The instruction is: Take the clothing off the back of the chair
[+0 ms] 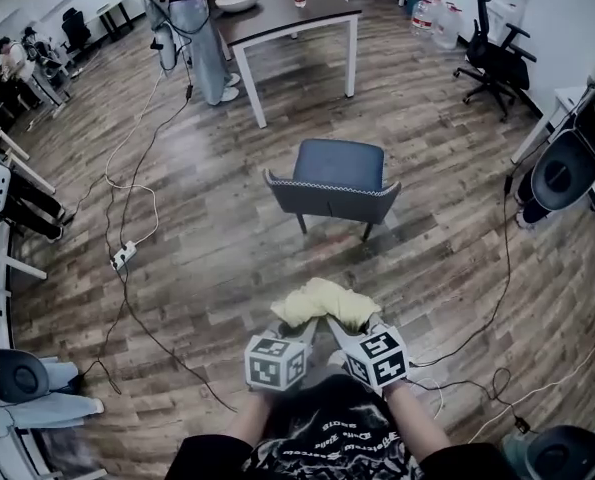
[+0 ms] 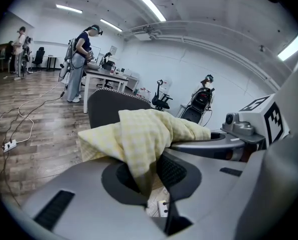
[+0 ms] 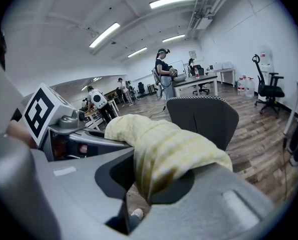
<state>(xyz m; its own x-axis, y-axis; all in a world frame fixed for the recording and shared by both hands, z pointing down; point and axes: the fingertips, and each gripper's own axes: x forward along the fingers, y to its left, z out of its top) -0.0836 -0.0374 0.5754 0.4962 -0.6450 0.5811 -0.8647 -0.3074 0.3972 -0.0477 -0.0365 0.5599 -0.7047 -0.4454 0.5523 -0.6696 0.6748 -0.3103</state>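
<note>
A pale yellow checked garment (image 1: 324, 302) hangs bunched between my two grippers, well in front of the grey chair (image 1: 333, 183), whose back is bare. My left gripper (image 1: 299, 329) is shut on the garment's left end (image 2: 138, 139). My right gripper (image 1: 335, 328) is shut on its right end (image 3: 164, 149). In both gripper views the cloth drapes over the jaws and hides the fingertips. The chair back (image 2: 106, 106) stands behind the cloth in the left gripper view, and the same chair back (image 3: 204, 116) shows in the right gripper view.
Cables (image 1: 127, 258) and a power strip (image 1: 123, 256) lie on the wood floor at left. A table (image 1: 287, 13) with a person (image 1: 192, 28) beside it stands at the back. A black office chair (image 1: 492, 53) is at back right; other equipment lines both sides.
</note>
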